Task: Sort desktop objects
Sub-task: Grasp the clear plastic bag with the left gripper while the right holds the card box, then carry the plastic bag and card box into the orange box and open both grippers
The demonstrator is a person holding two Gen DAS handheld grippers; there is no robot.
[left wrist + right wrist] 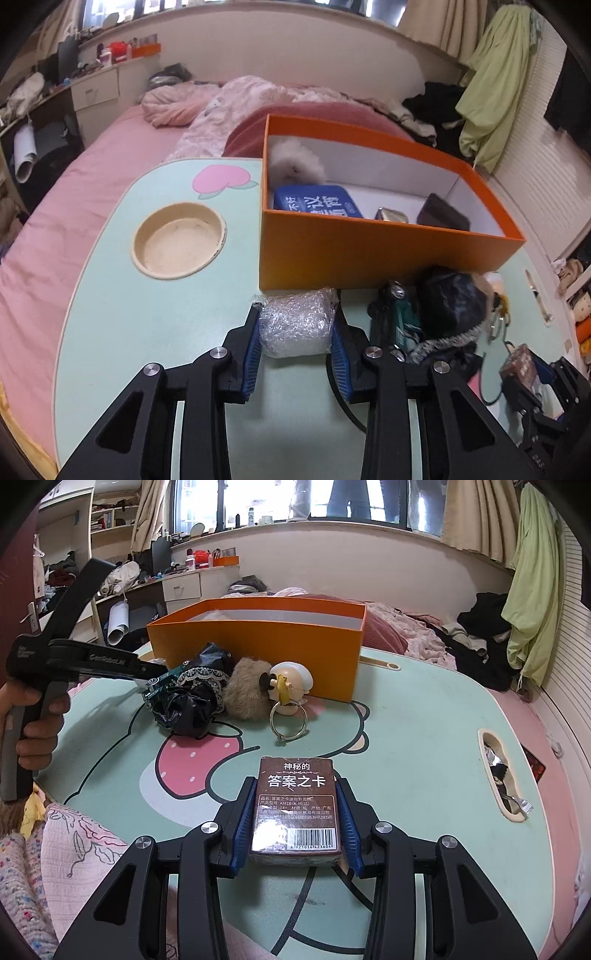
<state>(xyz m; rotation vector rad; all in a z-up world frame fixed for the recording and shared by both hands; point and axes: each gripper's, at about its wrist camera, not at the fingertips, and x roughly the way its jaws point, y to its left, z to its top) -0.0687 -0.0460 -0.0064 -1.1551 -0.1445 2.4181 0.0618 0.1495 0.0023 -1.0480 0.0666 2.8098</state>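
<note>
Pointing slantwise down at the mint green surface, the left gripper. Squeezing a small bundle wrapped in crinkly clear plastic between the blue fingers, both pads pressing on its sides. Bundle sitting on the surface right at 6 o'clock of the orange box, almost touching its front wall.

Also tilting down, the right gripper. Clamping a brown card box between its blue fingers, barcode end near the camera. Card box lying at 6 o'clock in the right wrist view, near the surface's front edge.

Gripping the left tool's handle at 9 o'clock in the right wrist view, a hand.

Crowding the space between the bundle and the card box: a black crinkly bag with lace trim, a green toy car tucked against it, a furry brown ball and a doll-head key ring with a metal ring. All lying just in front of the orange box.

Already resting inside the box: a blue packet, a white fluffy toy, a small shiny thing and a dark case. Sunk into the surface at 9 o'clock of the box, a round cup holder. Behind everything, a pink bed.
</note>
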